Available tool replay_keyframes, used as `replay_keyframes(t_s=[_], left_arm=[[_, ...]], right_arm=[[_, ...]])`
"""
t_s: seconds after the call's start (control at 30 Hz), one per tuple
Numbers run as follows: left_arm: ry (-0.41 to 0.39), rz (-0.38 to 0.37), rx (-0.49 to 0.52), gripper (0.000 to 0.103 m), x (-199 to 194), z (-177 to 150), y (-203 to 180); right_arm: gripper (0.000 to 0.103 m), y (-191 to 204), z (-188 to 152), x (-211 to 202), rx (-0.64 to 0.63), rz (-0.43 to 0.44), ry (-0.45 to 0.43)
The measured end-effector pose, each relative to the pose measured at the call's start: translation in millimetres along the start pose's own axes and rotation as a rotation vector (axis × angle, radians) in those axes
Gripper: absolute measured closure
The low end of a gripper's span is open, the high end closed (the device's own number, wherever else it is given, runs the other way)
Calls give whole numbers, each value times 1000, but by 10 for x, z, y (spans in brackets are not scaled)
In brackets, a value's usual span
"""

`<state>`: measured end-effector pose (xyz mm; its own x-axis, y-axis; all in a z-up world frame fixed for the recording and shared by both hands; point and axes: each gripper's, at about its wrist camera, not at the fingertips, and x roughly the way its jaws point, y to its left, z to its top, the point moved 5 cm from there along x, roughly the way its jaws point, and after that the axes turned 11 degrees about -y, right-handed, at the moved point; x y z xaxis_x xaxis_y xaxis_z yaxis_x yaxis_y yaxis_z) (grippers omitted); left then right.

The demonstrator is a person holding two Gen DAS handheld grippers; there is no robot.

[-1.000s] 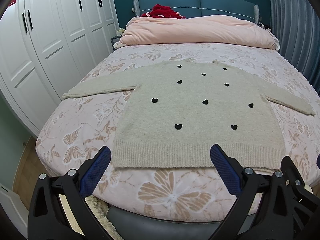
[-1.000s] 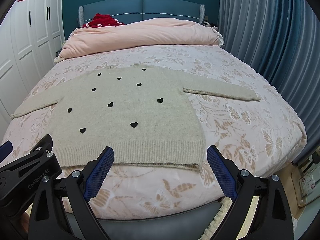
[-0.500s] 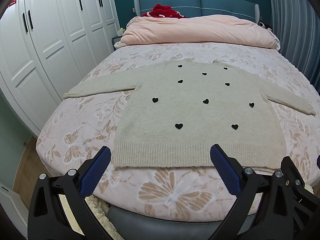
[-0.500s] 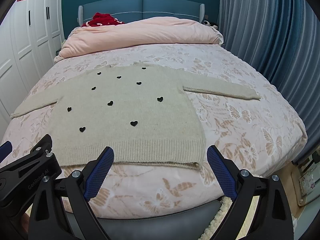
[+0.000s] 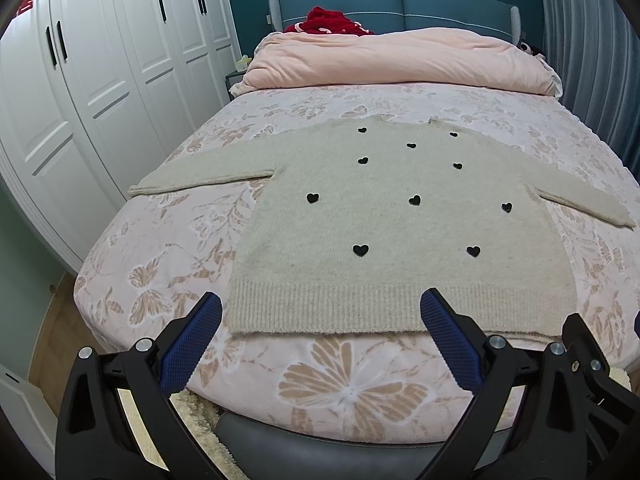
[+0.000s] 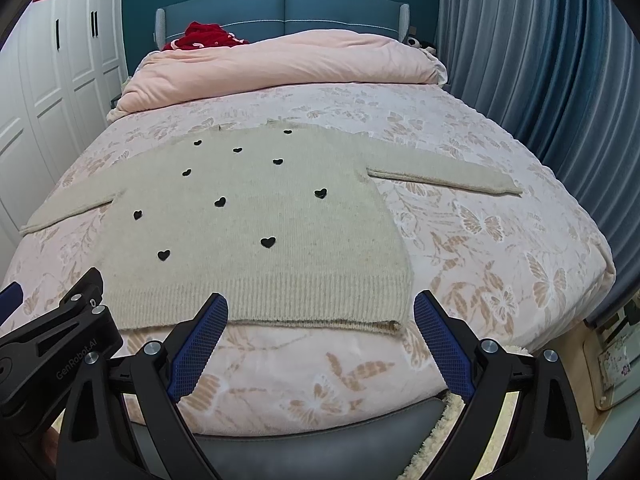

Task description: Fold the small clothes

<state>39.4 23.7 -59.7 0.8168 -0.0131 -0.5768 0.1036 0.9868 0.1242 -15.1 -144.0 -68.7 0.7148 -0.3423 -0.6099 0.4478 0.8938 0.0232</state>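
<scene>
A beige knit sweater [image 5: 392, 216] with small black hearts lies flat and face-up on the bed [image 5: 168, 264], its ribbed hem [image 5: 360, 308] just short of the bed's near edge and its neckline toward the pink duvet [image 5: 396, 60] at the headboard end. Both sleeves are spread out sideways — the one on the left [image 5: 200, 174] reaches almost to the left edge of the mattress, the one on the right [image 6: 444, 176] points toward the curtain side.

The left gripper [image 5: 320, 320] hangs over the near edge with its jaws spread wide and nothing between them; its blue pads [image 5: 188, 344] frame the left half of the hem. The right gripper [image 6: 320, 320] is equally wide open and empty, bracketing the hem's right corner [image 6: 394, 322]. Neither touches the cloth.

No fold appears to have begun, so the risks lie in the first grasp. The knit looks thick and loose: a pinch that takes only the top layer would likely pull the front away from the back and leave the fold lopsided. Going too deep could catch the floral bedsheet [image 6: 480, 240] along with the hem — dragging it up. Lifting the two sides unevenly would likely skew the body, and the left sleeve could slide off the edge.
</scene>
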Motion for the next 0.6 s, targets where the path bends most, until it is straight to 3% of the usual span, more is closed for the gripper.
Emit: replay_keyframes(t_s=[0.37,0.6], left_arm=[[42,2,14,6,170,-76,-98],[129,-33,-15,5,551,-145,-121]], right_arm=[[10,26,-77,189,-7,4,47],[11,-170,-159,742,3,73,138]])
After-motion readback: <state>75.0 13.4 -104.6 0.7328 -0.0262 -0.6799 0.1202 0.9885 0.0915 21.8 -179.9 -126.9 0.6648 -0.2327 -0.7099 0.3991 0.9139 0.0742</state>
